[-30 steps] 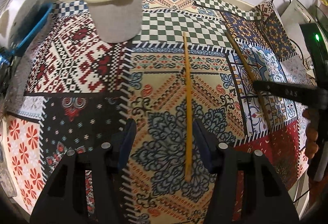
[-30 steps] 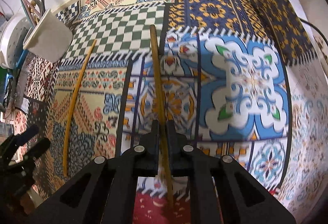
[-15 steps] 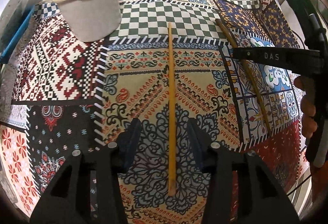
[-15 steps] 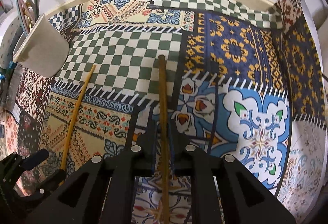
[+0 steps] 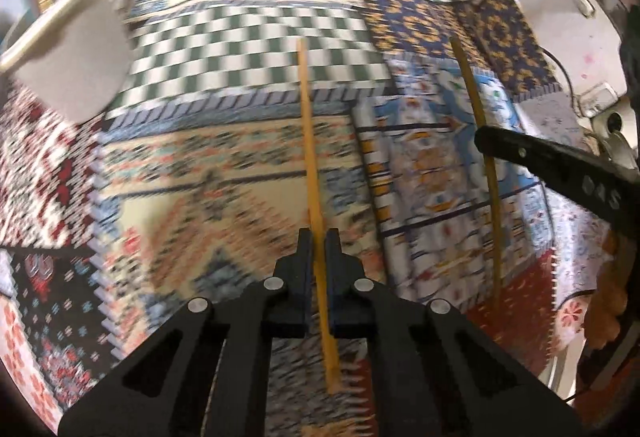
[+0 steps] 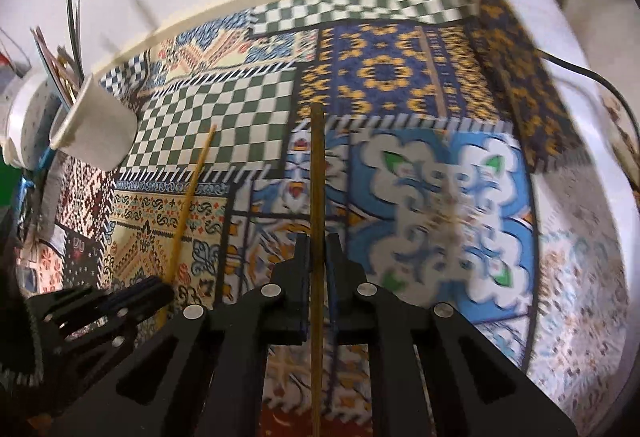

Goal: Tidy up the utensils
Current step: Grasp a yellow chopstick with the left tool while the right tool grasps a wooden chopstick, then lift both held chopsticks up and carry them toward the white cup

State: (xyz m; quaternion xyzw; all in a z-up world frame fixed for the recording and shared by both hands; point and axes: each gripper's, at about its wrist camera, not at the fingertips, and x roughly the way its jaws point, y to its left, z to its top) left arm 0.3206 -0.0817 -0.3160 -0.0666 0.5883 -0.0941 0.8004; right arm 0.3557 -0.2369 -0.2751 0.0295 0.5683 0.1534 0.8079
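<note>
1. Light chopstick (image 5: pixel 310 157): pinched between the closed fingers of the left gripper (image 5: pixel 316 237), long axis running straight ahead up the centre of the left wrist frame, far tip over the green checkered patch, near end sticking out below the fingers.
2. Darker chopstick (image 6: pixel 317 197): clamped likewise in the shut right gripper (image 6: pixel 318 241), long axis up the middle of the right wrist frame, tip reaching the blue-and-yellow patch.
3. Both sticks roughly parallel, side by side, each gripped well back from its far tip; whether either is lifted clear of the cloth, hard to tell, given the motion blur.
4. White holder cup (image 6: pixel 94 133): upper left of both frames, already stocked with cutlery, mouth seen tilted by the fisheye lens.
5. Deciding relation: cup off to the upper left of both grippers, left gripper nearer; right one farther, with the left gripper between it and the cup. Probably sensible to send the left stick first.
6. Next move, as a judgement: swing each stick from lying flat toward upright, tip or tail down into the cup mouth.
7. Risk: crowded cup, long thin sticks, easy to snag on the cutlery or pivot in the grip.
8. Beneath everything: patchwork tablecloth (image 5: pixel 200 165).
</note>
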